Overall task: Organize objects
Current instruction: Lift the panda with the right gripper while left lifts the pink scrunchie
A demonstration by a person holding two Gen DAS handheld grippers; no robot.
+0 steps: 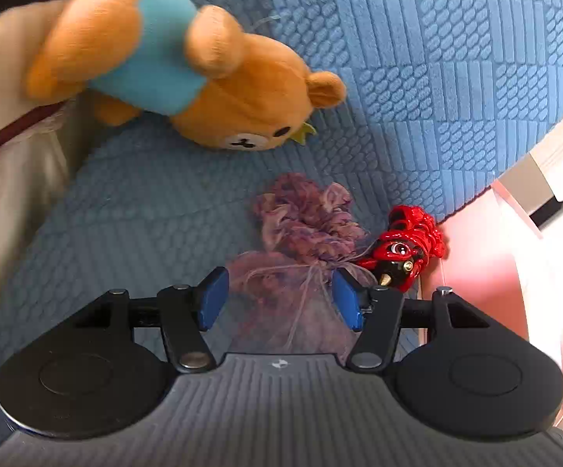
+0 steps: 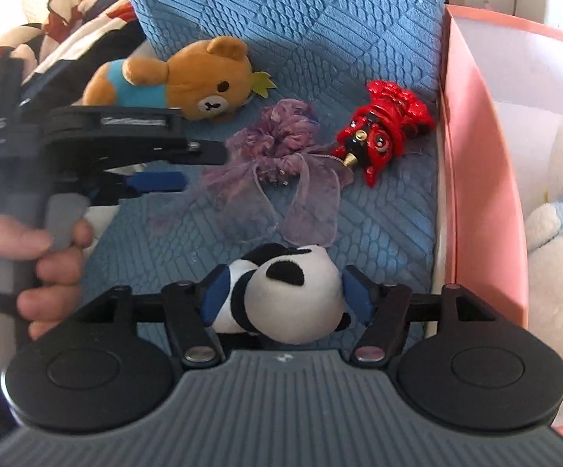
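- The right gripper (image 2: 285, 297) has its 2 blue pads set wide against the sides of a panda plush (image 2: 293, 292); the pads appear to touch it, which suggests a hold for transfer.
- The pink bin (image 2: 479, 179) stands just right of the blue cushion (image 2: 300, 19) and already holds a white plush (image 2: 561, 210), so it is judged to be the collection point.
- The left gripper (image 1: 279, 297) is open, its pads either side of a purple mesh pouch (image 1: 300, 241); they do not appear to press it.
- The pouch is sheer and crumpled, gathered by a thin ribbon, and lies mid-cushion.
- A glossy red beaded toy (image 1: 406, 247) lies just beside the pouch, near the bin wall.
- An orange bear plush (image 1: 188, 70) in a blue shirt lies on its side at the back of the cushion.
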